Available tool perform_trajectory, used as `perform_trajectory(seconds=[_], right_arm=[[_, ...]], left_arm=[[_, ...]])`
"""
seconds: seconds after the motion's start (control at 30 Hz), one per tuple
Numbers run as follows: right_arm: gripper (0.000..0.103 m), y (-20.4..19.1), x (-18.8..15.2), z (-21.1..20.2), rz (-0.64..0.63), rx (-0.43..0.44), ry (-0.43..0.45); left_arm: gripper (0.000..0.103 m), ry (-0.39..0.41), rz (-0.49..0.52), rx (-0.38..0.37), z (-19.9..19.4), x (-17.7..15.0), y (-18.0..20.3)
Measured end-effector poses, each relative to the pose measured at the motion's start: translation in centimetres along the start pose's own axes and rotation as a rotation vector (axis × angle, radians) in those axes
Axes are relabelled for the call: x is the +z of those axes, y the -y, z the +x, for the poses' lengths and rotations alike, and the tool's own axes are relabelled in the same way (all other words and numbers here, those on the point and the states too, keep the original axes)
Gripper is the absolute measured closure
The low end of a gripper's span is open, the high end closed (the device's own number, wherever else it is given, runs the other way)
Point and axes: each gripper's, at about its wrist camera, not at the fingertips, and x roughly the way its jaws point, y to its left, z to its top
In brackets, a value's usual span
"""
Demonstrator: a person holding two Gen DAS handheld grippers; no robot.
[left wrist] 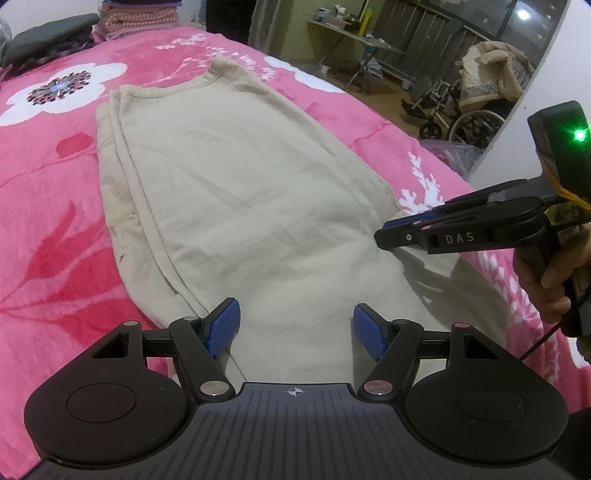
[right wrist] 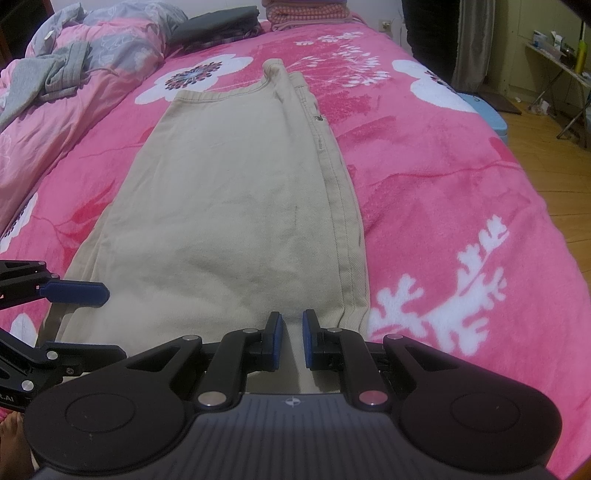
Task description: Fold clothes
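Note:
Beige trousers [left wrist: 240,184] [right wrist: 240,203] lie flat on a pink flowered blanket [left wrist: 55,221] [right wrist: 443,184], folded lengthwise, with the waistband at the far end. My left gripper [left wrist: 295,328] [right wrist: 110,323] hovers over their near end, jaws wide open with nothing between the blue pads. My right gripper [right wrist: 292,339] [left wrist: 384,230] hangs just above the near right part of the trousers. Its pads stand a narrow gap apart with no cloth pinched, and its shadow falls on the fabric below.
Folded clothes [right wrist: 306,14] [left wrist: 136,18] and a dark folded garment [right wrist: 218,18] are stacked at the bed's far end. A grey garment [right wrist: 55,74] lies on a crumpled duvet at far left. Past the bed's right edge stand a blue stool [right wrist: 484,107], a wheelchair [left wrist: 454,110] and a table [left wrist: 351,33].

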Motion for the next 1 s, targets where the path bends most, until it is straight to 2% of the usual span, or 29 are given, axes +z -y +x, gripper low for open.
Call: perform_trajectory(seconds=[0.17, 0.23, 0.27, 0.4, 0.57, 0.63, 0.73, 0.87, 0.93, 1.0], right_arm=[[0.088, -0.4, 0.8, -0.6, -0.054, 0.001, -0.025], [0.078, -0.5, 1.7, -1.3, -0.062, 0.018, -0.017], [0.077, -0.8, 2.2, -1.5, -0.073, 0.03, -0.008], [0.077, -2.2, 5.2, -0.7, -0.158, 0.054, 0.029], [0.077, -2.7, 7.8, 3.9, -0.226, 0.079, 0.015], [0.078, -2.4, 8.2, 5.2, -0.223, 0.095, -0.001], [0.079, -2.6, 9.4, 4.0, -0.218, 0.092, 0.002], [0.079, -2.5, 12.0, 3.0, -0.224, 0.12, 0.091], [0.079, -2.0, 13.3, 4.4, -0.223, 0.103, 0.104], [0.079, -1.4, 14.2, 6.8, -0.215, 0.072, 0.092]], left_arm=[[0.035, 0.057, -0.011, -0.021, -1.5, 0.3, -0.8], [0.035, 0.102, 0.001, -0.015, -2.2, 0.7, -1.3], [0.035, 0.121, 0.006, -0.015, -2.4, 1.1, -1.6], [0.036, 0.151, 0.043, 0.001, -1.4, 2.9, -2.8], [0.039, 0.081, 0.029, 0.072, 2.4, 3.1, -4.3], [0.039, 0.099, 0.026, 0.061, 1.8, 3.1, -4.5], [0.039, 0.14, 0.021, 0.04, 0.6, 3.4, -5.0], [0.039, 0.218, 0.048, 0.018, -0.1, 5.1, -5.5], [0.039, 0.196, 0.064, 0.035, 1.2, 6.1, -5.7], [0.042, 0.128, 0.065, 0.075, 3.5, 6.5, -6.2]])
